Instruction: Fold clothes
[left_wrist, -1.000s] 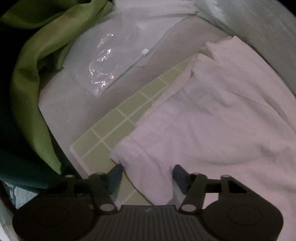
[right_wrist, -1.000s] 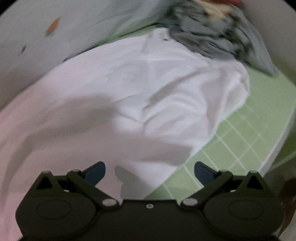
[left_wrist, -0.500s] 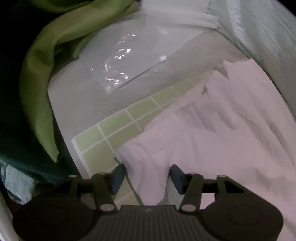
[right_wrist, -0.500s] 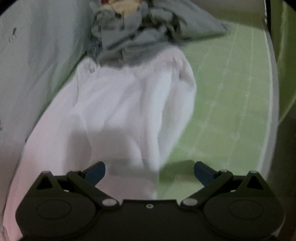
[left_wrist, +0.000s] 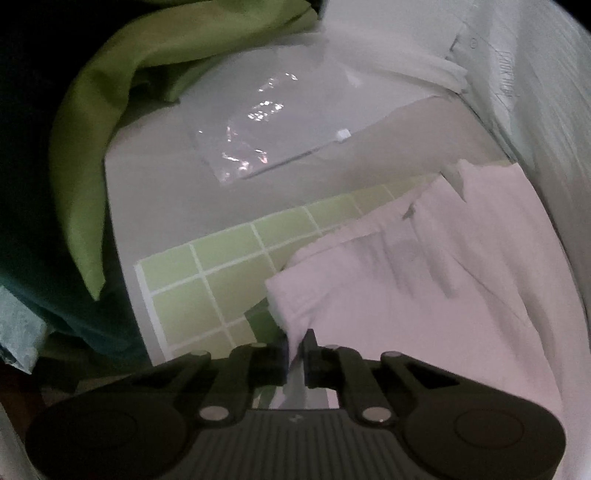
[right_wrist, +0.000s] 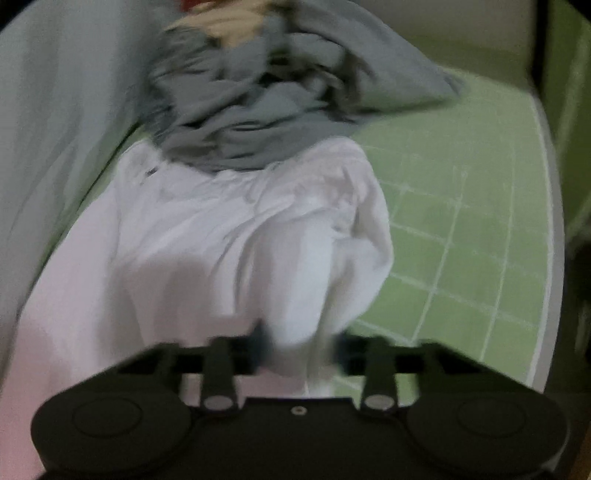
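A white garment (left_wrist: 424, 302) lies spread on a green grid mat (left_wrist: 207, 280). My left gripper (left_wrist: 297, 349) is shut on the garment's near corner, with cloth pinched between the jaws. In the right wrist view the same white garment (right_wrist: 229, 236) runs away from me over the mat (right_wrist: 461, 229). My right gripper (right_wrist: 301, 345) has its jaws closed in around a bunched fold of the white cloth; the view is blurred.
A clear plastic bag (left_wrist: 258, 122) lies on the pale table beyond the mat. Green cloth (left_wrist: 122, 92) hangs at the left. A pile of grey clothes (right_wrist: 266, 99) lies at the garment's far end. The mat's edge (right_wrist: 550, 236) is at the right.
Both grippers have gone from open to closed on the white garment. The left one pinched its corner; the right one swung round along the garment and closed on a fold.
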